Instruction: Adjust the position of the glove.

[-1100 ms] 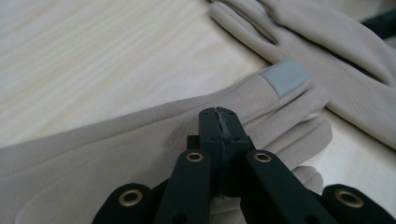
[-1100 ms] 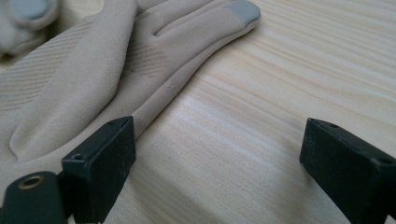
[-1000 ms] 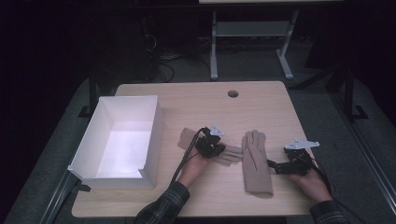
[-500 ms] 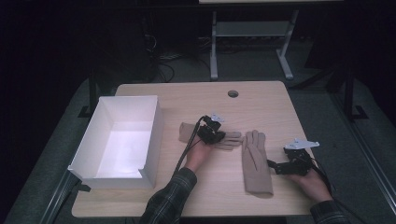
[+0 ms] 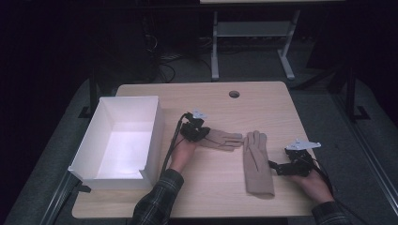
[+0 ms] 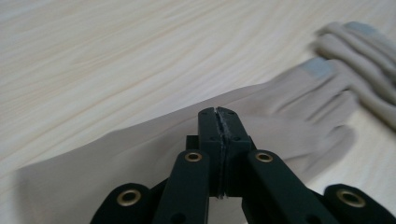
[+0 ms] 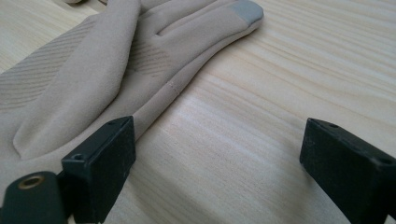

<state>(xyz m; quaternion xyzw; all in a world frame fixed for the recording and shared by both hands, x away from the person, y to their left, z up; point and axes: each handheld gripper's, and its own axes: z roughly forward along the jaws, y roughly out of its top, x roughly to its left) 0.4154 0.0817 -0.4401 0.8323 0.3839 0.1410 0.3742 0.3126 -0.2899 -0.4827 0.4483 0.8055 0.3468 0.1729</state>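
Observation:
Two tan gloves lie on the wooden table. My left gripper (image 5: 196,132) (image 6: 217,113) is shut on the cuff end of the left glove (image 5: 224,139) (image 6: 289,109). This glove's fingers trail to the right and nearly touch the fingertips of the second glove (image 5: 257,164) (image 6: 362,44). That second glove lies lengthwise with its fingers pointing away. My right gripper (image 5: 276,167) (image 7: 217,140) rests low at the right edge of the second glove (image 7: 93,70). It is open, with bare table between its jaws and the left jaw at the glove's edge.
An open white box (image 5: 156,136) stands on the table's left part, just left of my left gripper. A round cable hole (image 5: 233,94) sits near the far edge. Beyond the table are dark floor, cables and a metal frame (image 5: 215,47).
My left gripper has moved left and slightly away, toward the box, taking the glove's cuff with it. The glove now trails to its right. The right gripper has stayed put.

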